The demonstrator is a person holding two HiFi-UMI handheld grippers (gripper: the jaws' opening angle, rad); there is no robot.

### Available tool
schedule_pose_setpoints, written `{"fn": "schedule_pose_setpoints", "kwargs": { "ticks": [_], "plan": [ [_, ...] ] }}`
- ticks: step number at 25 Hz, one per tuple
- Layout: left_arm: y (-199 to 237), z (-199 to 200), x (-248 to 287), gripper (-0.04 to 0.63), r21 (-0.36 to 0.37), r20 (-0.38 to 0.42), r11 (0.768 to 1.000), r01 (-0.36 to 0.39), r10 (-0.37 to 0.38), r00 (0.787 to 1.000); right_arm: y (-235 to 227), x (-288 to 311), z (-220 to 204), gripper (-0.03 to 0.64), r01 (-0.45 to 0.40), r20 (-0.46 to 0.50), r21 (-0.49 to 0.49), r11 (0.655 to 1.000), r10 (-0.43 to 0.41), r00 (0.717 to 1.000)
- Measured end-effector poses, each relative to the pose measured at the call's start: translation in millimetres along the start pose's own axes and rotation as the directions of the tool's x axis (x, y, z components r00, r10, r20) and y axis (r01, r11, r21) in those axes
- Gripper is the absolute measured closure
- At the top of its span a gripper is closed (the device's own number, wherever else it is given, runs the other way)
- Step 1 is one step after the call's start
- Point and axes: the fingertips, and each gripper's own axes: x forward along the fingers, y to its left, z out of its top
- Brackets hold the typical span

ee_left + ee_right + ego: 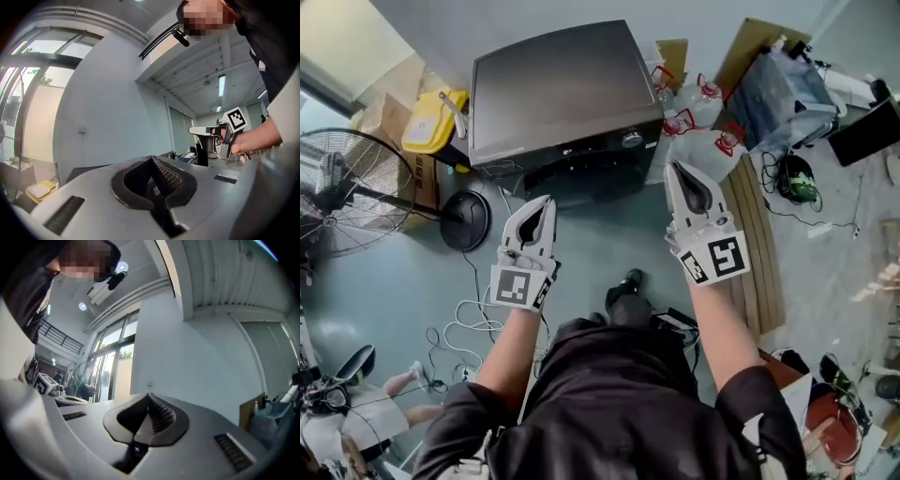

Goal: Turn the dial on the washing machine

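The dial [632, 140] sat on the front of the washing machine [562, 84], at ten o'clock from the right claw [677, 176], the nearer one. That claw and the left claw [544, 214] were both pressed together, empty.

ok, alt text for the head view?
Seen from above, a person holds the left gripper and right gripper out in front, both shut and empty, short of a dark washing machine whose silver dial sits at its front right corner. A standing fan is at left, water jugs at right.
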Motion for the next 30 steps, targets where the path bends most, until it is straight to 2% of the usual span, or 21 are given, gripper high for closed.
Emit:
{"fn": "schedule_pose_setpoints", "kwargs": {
  "ticks": [3, 6, 12, 18, 23, 25, 28, 30],
  "plan": [
    [-1, 19, -37, 0.58, 0.013, 0.025, 1.0, -0.007, 0.007, 1.0, 9, -38, 13, 0.595, 0.056, 0.026, 0.087, 0.995, -0.058, 0.998],
    [-4, 29, -84, 0.58, -0.018, 0.038, 1.0, -0.022, 0.023, 0.999, 27, -83, 22, 0.595, 0.092, 0.021, 0.15, 0.984, -0.096, 0.995],
    [-3, 16, -178, 0.58, -0.07, 0.008, 0.996, -0.052, 0.053, 0.999, 96, -148, 22, 0.595, 0.081, 0.004, 0.192, 0.978, -0.084, 0.996],
    [-10, -3, -244, 0.58, -0.102, -0.035, 0.992, -0.076, 0.072, 0.997, 149, -196, 8, 0.595, 0.101, -0.07, 0.095, 0.99, -0.095, 0.993],
    [-15, -8, -285, 0.58, -0.129, -0.049, 0.985, -0.118, 0.112, 0.992, 169, -223, -1, 0.595, 0.102, -0.116, 0.085, 0.991, -0.092, 0.989],
    [-19, -9, -300, 0.58, -0.126, -0.053, 0.982, -0.144, 0.138, 0.989, 177, -231, -7, 0.595, 0.085, -0.145, 0.022, 0.996, -0.081, 0.986],
    [-28, -11, -318, 0.58, -0.132, -0.06, 0.975, -0.176, 0.169, 0.984, 193, -239, -18, 0.595, 0.013, -0.19, -0.112, 0.994, -0.034, 0.981],
    [-41, -9, -330, 0.58, -0.134, -0.066, 0.972, -0.191, 0.184, 0.981, 200, -248, -18, 0.595, -0.009, -0.189, -0.086, 0.996, -0.008, 0.982]
  ]
}}
